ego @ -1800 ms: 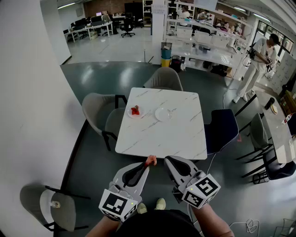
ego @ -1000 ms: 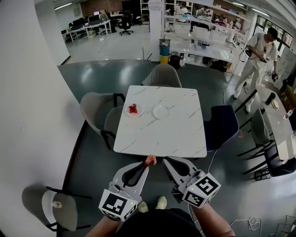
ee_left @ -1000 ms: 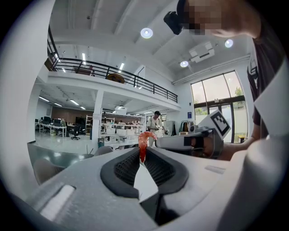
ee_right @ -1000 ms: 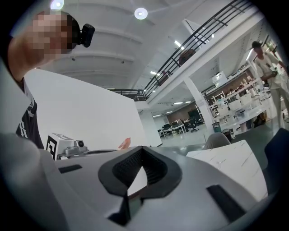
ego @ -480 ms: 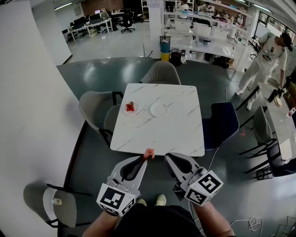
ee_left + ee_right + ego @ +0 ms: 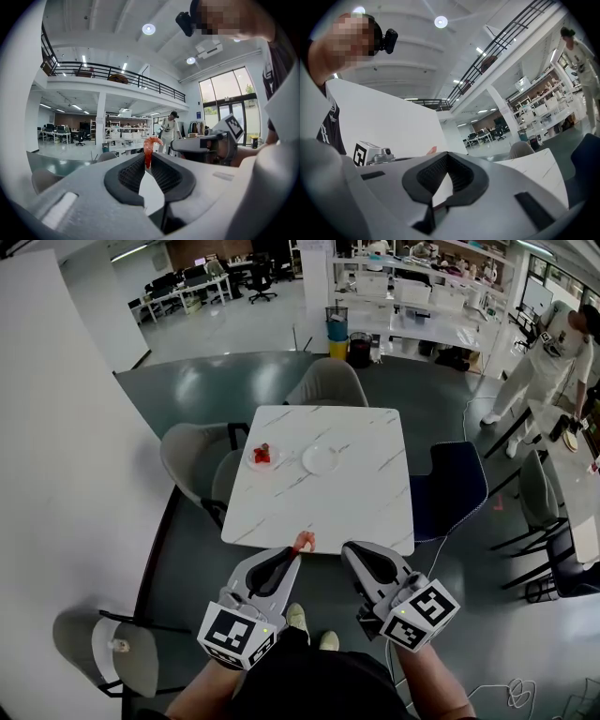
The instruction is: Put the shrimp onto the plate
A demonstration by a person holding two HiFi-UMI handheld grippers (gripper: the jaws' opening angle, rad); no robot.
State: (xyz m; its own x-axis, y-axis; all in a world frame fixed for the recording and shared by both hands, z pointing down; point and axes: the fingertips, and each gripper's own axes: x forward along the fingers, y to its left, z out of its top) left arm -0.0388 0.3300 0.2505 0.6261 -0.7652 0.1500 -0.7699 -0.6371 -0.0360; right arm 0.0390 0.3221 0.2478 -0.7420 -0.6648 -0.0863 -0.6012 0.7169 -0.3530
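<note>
**Left gripper carrying shrimp at the near table edge**

Left gripper point(image 6: 146, 161): jaws pinched on a shrimp point(image 6: 149, 146), with the orange-red body sticking up past the tips. In the head view it is over the near edge of the white marble table point(image 6: 323, 507).

Right gripper point(image 6: 447, 158): jaws pressed together with nothing between them. It is held just beside the left one.

Empty plate point(image 6: 321, 459): on the table's far half. A second plate point(image 6: 251, 462) just left of it holds small red pieces.

Grey chairs point(image 6: 325, 383) ring the table.

table point(image 6: 328, 507) top white marble-look, smooth; floor point(image 6: 216, 381) glossy; shrimp point(image 6: 149, 147) shiny; pads point(image 6: 129, 174) matt blk, ribbed.
</note>
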